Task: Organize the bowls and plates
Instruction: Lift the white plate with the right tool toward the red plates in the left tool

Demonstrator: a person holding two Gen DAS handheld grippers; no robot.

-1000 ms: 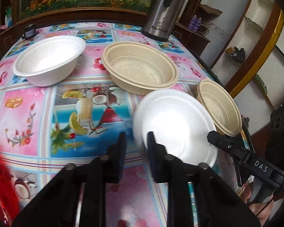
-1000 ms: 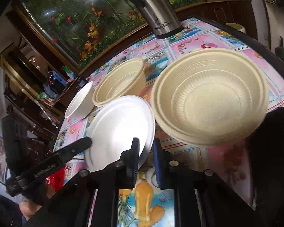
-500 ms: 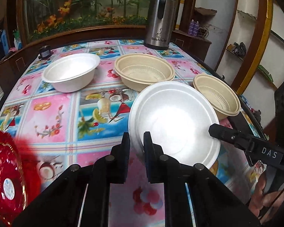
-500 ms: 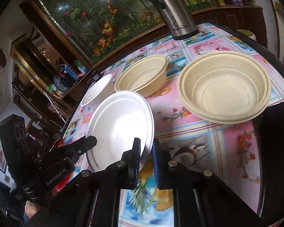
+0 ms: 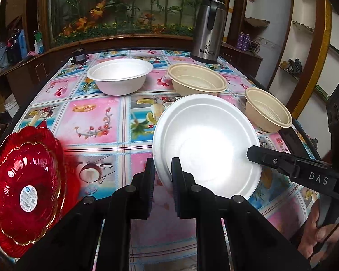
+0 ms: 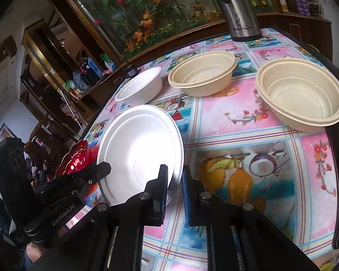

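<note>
White foam plate (image 5: 206,144) hangs tilted above the table's (image 5: 97,117) near edge; we clamp its rim with our left gripper (image 5: 162,176) and our right gripper (image 6: 175,180) on opposite sides.

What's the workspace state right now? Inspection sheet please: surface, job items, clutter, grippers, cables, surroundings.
Surface: table under a fruit-and-flower print cloth.
Job's things: white plate held tilted off the table; white bowl, large beige bowl and small beige bowl upright and apart; red plates stacked at the left edge.
Clutter: steel jug and small dark jar at the far edge.
Grippers: left gripper and right gripper each shut on the white plate's rim, on opposite sides.
Cables: nothing seen.
Surroundings: aquarium behind the table; shelves to the right.
</note>
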